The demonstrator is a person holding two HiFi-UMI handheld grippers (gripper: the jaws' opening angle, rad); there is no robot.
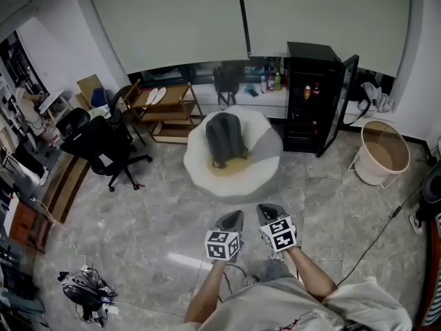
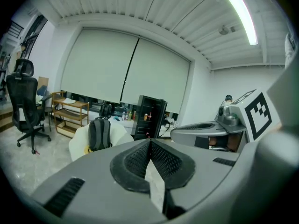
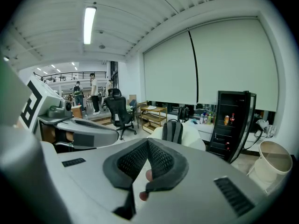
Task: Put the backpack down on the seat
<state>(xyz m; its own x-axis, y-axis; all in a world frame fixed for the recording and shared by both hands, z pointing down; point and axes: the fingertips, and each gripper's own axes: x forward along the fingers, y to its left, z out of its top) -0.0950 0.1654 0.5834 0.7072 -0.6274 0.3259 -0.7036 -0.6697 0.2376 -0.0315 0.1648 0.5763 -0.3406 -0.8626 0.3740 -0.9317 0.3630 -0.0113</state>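
A dark grey backpack (image 1: 225, 138) stands upright on the white round seat (image 1: 265, 158), its back against the seat's rear. The same backpack (image 2: 98, 133) shows on the seat (image 2: 79, 140) in the left gripper view, and the backpack (image 3: 173, 130) on the seat (image 3: 194, 136) in the right gripper view. Both grippers are held side by side near the person's body, well short of the seat. My left gripper (image 1: 232, 219) is shut with nothing in it. My right gripper (image 1: 270, 214) is shut and empty too.
A black office chair (image 1: 103, 147) stands left of the seat, with a wooden shelf cart (image 1: 164, 105) behind it. A black mini fridge (image 1: 313, 98) with its door open is at the right, next to a beige round basket (image 1: 382, 150). A cable runs over the floor at right.
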